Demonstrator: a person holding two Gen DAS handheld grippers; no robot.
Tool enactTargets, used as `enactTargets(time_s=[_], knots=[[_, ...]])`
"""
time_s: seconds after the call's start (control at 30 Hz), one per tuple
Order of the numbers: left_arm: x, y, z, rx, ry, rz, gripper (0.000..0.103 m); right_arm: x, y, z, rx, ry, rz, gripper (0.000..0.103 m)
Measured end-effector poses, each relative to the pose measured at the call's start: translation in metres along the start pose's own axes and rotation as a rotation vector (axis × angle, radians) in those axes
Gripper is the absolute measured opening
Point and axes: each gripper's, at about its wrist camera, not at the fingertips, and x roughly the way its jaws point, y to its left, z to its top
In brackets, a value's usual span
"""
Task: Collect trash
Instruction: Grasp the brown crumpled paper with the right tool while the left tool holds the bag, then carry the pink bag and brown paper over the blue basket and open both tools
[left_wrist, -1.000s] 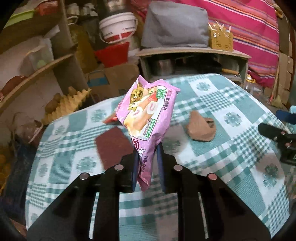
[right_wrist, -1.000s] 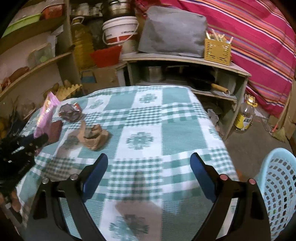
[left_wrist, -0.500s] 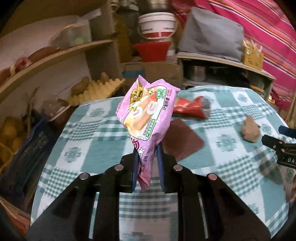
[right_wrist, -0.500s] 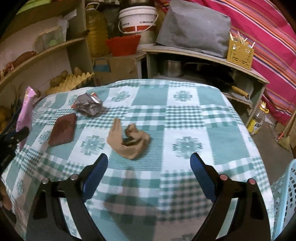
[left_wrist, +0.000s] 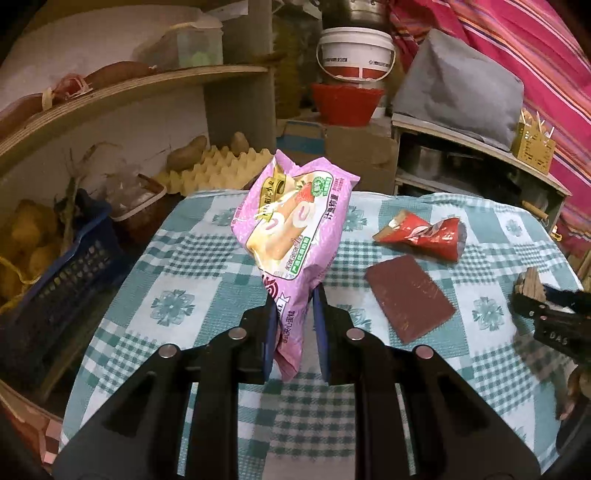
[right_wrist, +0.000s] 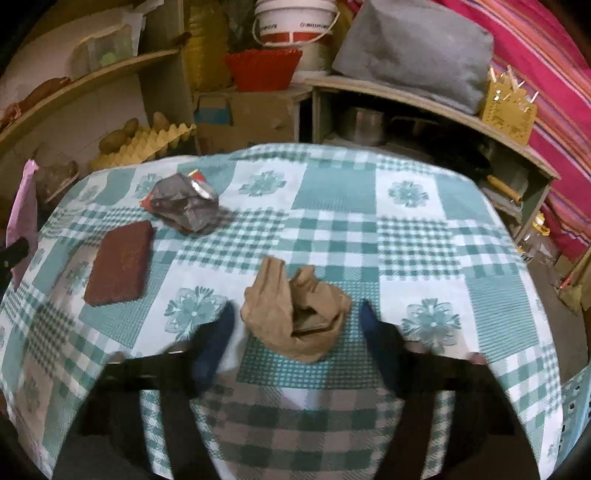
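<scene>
Trash lay scattered on the checked tablecloth (right_wrist: 332, 192): our left gripper (left_wrist: 293, 314) pinched the pink wrapper (left_wrist: 291, 225) upright, clear of that cloth for carrying, while our right gripper (right_wrist: 295, 325) was closing around the crumpled brown paper (right_wrist: 295, 317) at the cloth's near edge, pads not yet touching.
</scene>
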Motion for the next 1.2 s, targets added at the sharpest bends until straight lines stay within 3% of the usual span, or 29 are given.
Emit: enactTargets(time_s=[0.33,0.63,0.83,1.2], knots=[[-0.014,-0.025,0.003,0.027,-0.021,-0.028,0.017,-0.036,-0.011,-0.008,-0.029,-0.073,-0.035,0.051],[-0.04,-0.077,0.003,0.098,-0.058,-0.087,0.017,-0.096,-0.075,-0.03,0.021,-0.126,-0.117,0.051],[-0.061,-0.126,-0.003,0.146,-0.07,-0.151,0.017,-0.133,-0.129,-0.048,0.094,-0.142,-0.144,0.051],[-0.103,-0.254,-0.024,0.251,-0.073,-0.334,0.017,-0.198,-0.221,-0.084,0.195,-0.193,-0.199,0.051]])
